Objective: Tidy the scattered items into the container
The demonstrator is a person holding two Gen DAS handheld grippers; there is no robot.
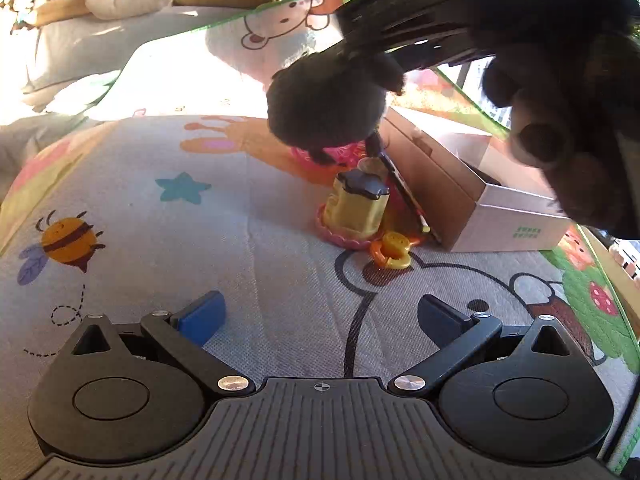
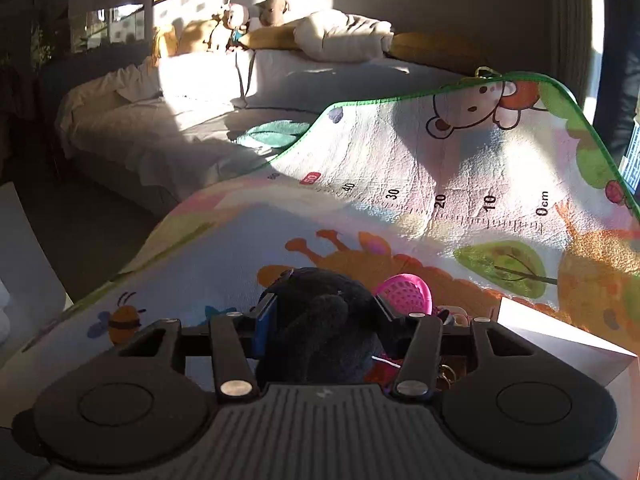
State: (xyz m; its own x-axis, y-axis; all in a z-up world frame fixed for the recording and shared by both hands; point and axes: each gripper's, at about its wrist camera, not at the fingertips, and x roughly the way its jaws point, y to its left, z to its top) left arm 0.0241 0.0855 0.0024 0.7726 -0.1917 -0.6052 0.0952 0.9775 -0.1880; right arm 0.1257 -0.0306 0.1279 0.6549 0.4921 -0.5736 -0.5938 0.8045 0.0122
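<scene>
My right gripper point(image 2: 324, 312) is shut on a dark plush toy point(image 2: 320, 328), its pads pressing both sides. In the left wrist view the same plush point(image 1: 326, 108) hangs in the air, left of an open cardboard box point(image 1: 460, 192). A corner of that box point(image 2: 560, 336) shows at the lower right of the right wrist view. On the mat beside the box stand a yellow toy cup with a black lid point(image 1: 356, 208), a small orange and yellow toy point(image 1: 394, 250) and a pink basket point(image 2: 406, 292). A thin stick point(image 1: 404, 192) leans on the box. My left gripper point(image 1: 320, 312) is open above the mat, holding nothing.
A cartoon play mat point(image 1: 160, 220) covers the surface; its far end rises in a fold with a green border point(image 2: 400, 100). Behind it is a sofa point(image 2: 180, 120) with cushions and soft toys point(image 2: 256, 16). The box sits near the mat's right edge.
</scene>
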